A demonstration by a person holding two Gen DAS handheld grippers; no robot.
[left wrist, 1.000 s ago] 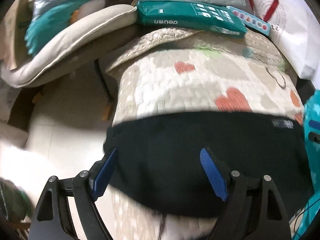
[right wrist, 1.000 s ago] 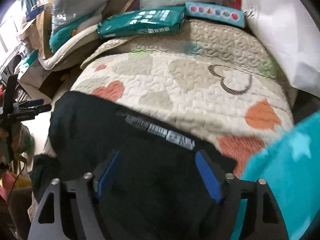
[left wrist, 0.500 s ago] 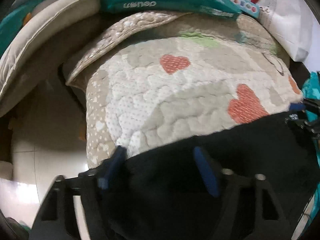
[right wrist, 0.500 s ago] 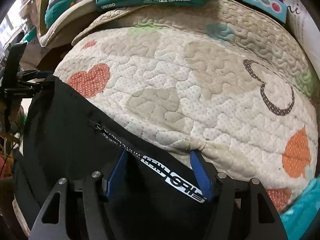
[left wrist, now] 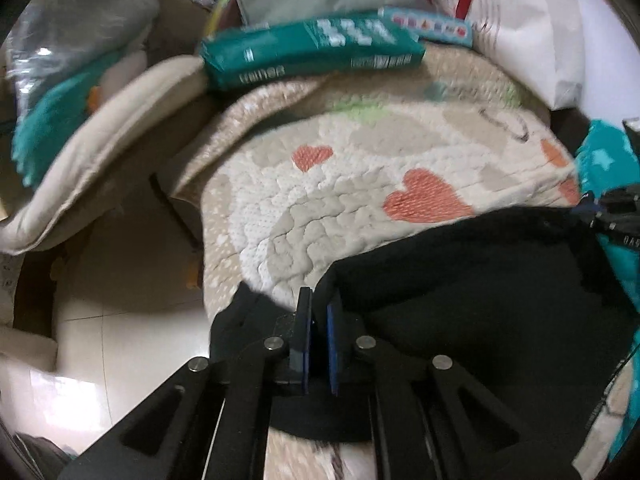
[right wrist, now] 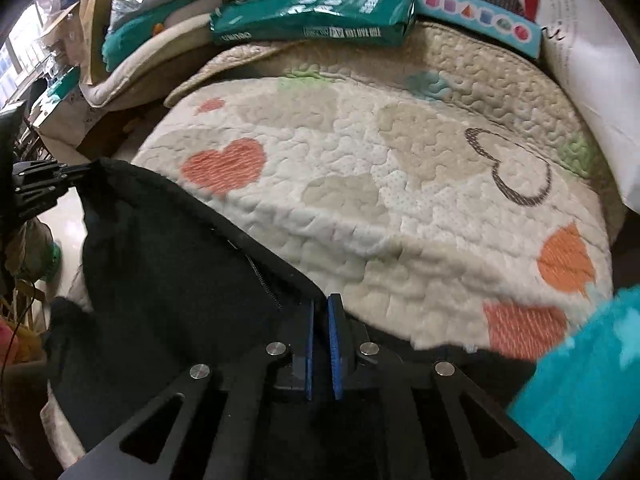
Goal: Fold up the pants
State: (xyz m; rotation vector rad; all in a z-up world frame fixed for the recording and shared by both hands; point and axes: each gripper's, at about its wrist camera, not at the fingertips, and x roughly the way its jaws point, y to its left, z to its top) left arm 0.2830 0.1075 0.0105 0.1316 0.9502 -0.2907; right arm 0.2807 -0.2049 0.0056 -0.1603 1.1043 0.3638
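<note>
Both grippers just snapped closed on the black pants (right wrist: 168, 272); a second ago the jaws stood wide over the cloth. The left gripper (left wrist: 319, 312) now pinches the far left corner, the right gripper (right wrist: 320, 316) pinches the far edge by the zipper, pads tight on fabric. The pants lie on the near part of the heart quilt (right wrist: 380, 184), far edge slightly lifted and stretched between the two grips. My read: grasp done, next comes lifting that edge and folding it over. Green pack (right wrist: 312, 16) sits at the far side.
</note>
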